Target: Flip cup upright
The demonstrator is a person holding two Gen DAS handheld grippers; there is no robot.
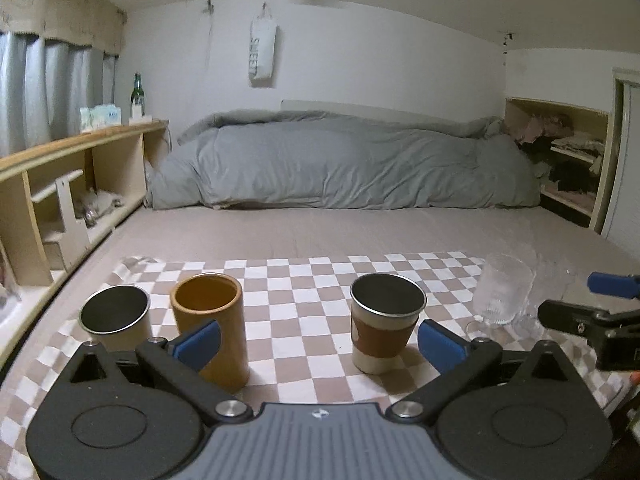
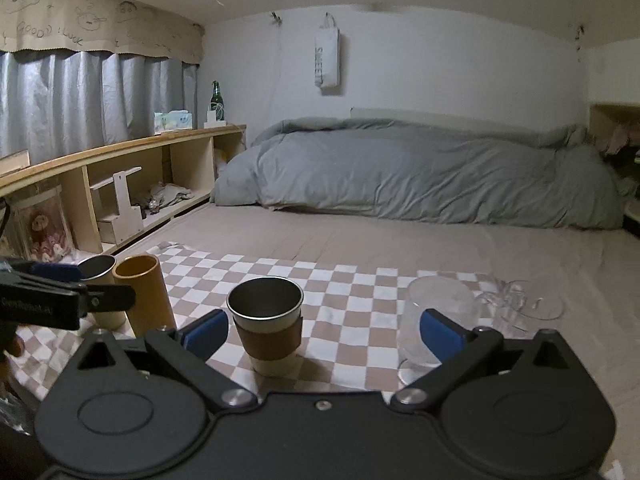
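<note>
Several cups stand on a checkered cloth. A steel cup with a brown sleeve stands upright, as do an orange tube cup and a second steel cup at the left. A clear glass cup stands upright at the right, with another clear glass lying on its side beyond it. My left gripper is open and empty, low behind the cups. My right gripper is open and empty; the sleeved cup and the clear cup stand just ahead of its fingers.
The cloth lies on a bed with a grey duvet at the back. A wooden shelf unit runs along the left with a green bottle on top. An open cupboard is at the right.
</note>
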